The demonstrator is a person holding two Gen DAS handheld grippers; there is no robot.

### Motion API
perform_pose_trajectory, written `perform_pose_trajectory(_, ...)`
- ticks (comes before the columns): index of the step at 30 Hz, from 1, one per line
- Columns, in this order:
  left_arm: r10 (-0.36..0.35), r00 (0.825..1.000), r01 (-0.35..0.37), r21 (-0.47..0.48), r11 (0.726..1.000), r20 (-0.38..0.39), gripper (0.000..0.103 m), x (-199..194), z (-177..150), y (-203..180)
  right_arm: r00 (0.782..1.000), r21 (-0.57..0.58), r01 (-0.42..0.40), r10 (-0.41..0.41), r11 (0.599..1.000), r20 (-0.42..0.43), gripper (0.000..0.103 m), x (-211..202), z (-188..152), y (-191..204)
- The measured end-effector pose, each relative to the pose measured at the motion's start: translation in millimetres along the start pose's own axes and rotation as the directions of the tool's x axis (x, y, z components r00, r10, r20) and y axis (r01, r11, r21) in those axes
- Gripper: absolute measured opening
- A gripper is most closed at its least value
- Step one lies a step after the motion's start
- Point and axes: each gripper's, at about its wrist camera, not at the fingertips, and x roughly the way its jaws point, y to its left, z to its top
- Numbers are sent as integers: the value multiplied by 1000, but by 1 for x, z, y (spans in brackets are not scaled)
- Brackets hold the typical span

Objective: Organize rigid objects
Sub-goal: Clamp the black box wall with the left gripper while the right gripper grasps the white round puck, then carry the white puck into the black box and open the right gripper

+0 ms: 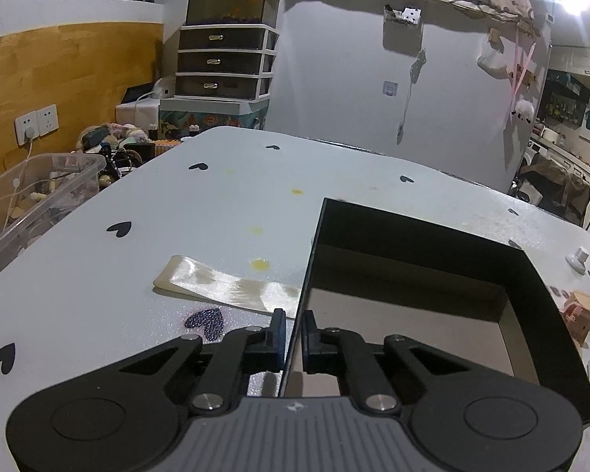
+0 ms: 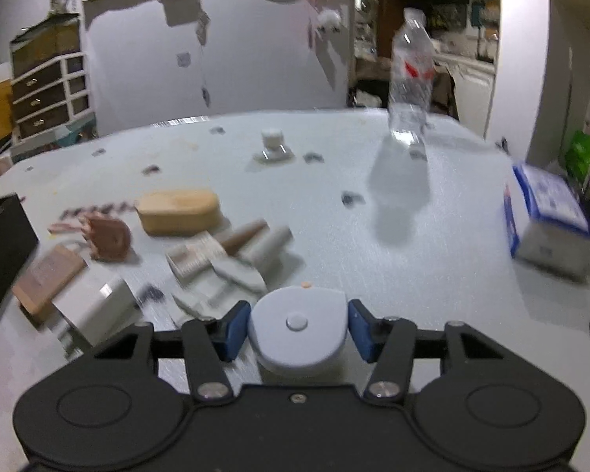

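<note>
Left gripper (image 1: pixel 293 338): fingers clamped on the near left wall of the open black cardboard box (image 1: pixel 539 275), lower right of frame; thin stiff wall, light, likely to slide or flex.

Right gripper (image 2: pixel 299 324): fingers apart, flanking the round pale-grey plastic puck with centre button (image 2: pixel 297 334), bottom centre on the white tabletop (image 2: pixel 432 275); contact unclear in the blur. Probably rigid, smooth, light; grip across its curved sides.

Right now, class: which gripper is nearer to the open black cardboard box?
Left. The left gripper is clamped on the open black cardboard box wall. The right gripper straddles a round grey-white lidded container, the box away at its left.
</note>
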Motion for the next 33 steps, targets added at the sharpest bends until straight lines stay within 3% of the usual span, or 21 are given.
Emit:
perform_pose_trajectory(5,-20,1000,20,-2,1000,10,7,2,0,2,989,-96,-129,136,987,63,55,-8,38,37)
perform_pose_trajectory(8,-47,999,48,-9,999,17,6,3,0,4,961,-174,-255,269,951,61,55,-6,60,76)
perform_pose_trajectory(13,-100,995,100,-7,995,26,5,5,-1,2,881,-280,-456,473,845,-7,55,2,88,151)
perform_pose_trajectory(18,-137,990,137,9,991,26,5,8,-2,-2,775,-353,-618,621,703,-120,55,9,103,230)
perform_pose_trajectory(20,-149,988,149,13,989,26,6,9,-1,-2,744,-356,-658,645,664,-172,55,15,106,255)
perform_pose_trajectory(23,-162,986,162,19,987,28,6,10,0,-1,722,-352,-688,649,635,-239,55,32,107,290)
perform_pose_trajectory(33,-194,981,194,22,981,24,6,15,4,3,695,-299,-718,622,629,-362,55,86,99,346)
